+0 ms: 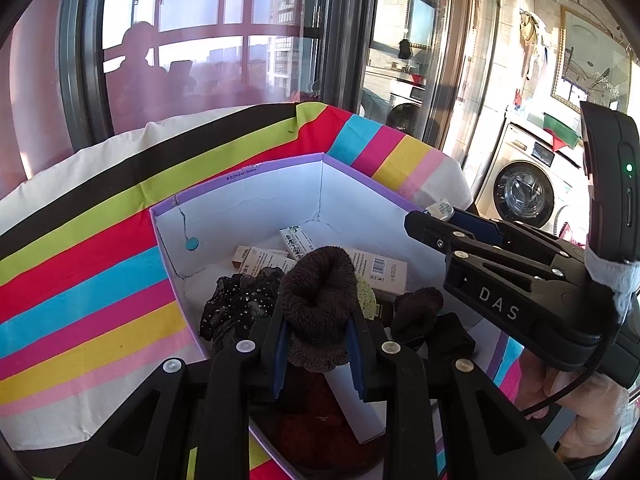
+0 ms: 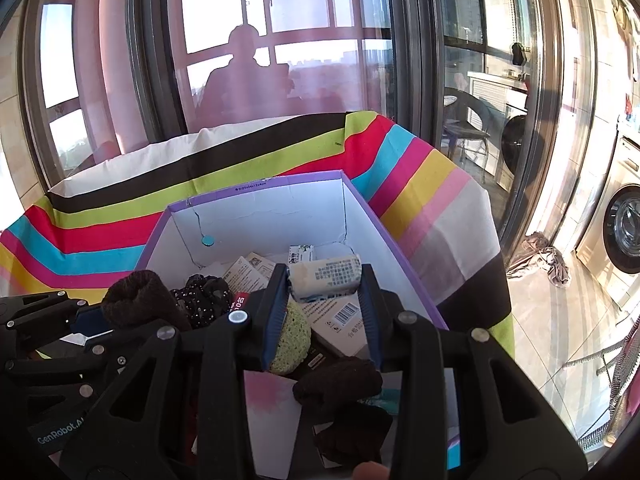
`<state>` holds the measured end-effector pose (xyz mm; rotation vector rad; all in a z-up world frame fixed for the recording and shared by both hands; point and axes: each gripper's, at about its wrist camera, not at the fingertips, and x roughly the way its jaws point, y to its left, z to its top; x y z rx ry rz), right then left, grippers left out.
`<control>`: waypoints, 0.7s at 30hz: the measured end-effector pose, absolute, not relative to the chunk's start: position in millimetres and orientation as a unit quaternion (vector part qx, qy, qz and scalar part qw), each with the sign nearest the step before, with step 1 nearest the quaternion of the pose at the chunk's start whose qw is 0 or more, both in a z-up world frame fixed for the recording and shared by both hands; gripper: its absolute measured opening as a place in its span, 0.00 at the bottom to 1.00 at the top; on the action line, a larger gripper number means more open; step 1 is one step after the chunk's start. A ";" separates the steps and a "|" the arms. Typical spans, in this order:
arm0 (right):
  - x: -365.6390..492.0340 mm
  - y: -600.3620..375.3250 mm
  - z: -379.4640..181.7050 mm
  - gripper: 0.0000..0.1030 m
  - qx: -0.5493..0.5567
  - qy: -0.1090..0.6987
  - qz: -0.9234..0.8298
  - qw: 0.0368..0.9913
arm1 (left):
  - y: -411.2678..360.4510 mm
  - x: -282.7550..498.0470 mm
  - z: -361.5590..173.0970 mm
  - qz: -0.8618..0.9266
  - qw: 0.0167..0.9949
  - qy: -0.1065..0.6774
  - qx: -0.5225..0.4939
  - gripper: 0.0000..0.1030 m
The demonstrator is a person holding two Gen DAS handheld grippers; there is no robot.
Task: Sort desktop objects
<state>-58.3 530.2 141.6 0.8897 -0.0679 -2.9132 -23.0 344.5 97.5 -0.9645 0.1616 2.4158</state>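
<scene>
left tongs (image 1: 318, 336): clamped on fuzzy dark-brown knitted roll (image 1: 318, 296), held over purple-rimmed white cardboard box (image 1: 240, 196) | right tongs (image 2: 326, 300): closed on pale printed cylindrical packet (image 2: 325, 278), above same box on striped worktop cloth (image 1: 80, 264)

Print on the white roll (image 2: 325, 277) is perhaps Chinese, too small to read.
</scene>
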 end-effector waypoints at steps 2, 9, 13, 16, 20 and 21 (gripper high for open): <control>-58.4 530.3 141.5 0.37 0.292 -0.023 -0.955 0.048 | 345.0 -23.5 98.0 0.894 0.265 0.059 -0.356 0.27; -55.8 537.2 143.3 0.91 0.284 -0.043 -0.956 0.054 | 346.2 -25.9 100.1 0.900 0.258 0.063 -0.345 0.78; -54.7 539.7 146.7 0.91 0.281 -0.038 -0.958 0.044 | 346.8 -23.8 101.5 0.903 0.253 0.067 -0.340 0.82; -54.0 540.3 146.4 0.91 0.286 -0.038 -0.956 0.052 | 346.0 -21.2 103.0 0.904 0.254 0.065 -0.339 0.83; -53.1 542.9 145.8 0.92 0.297 -0.053 -0.950 0.074 | 345.9 -15.3 106.7 0.901 0.241 0.057 -0.357 0.85; -48.5 545.1 150.0 0.92 0.292 -0.059 -0.951 0.082 | 345.4 -12.4 110.1 0.895 0.256 0.048 -0.363 0.85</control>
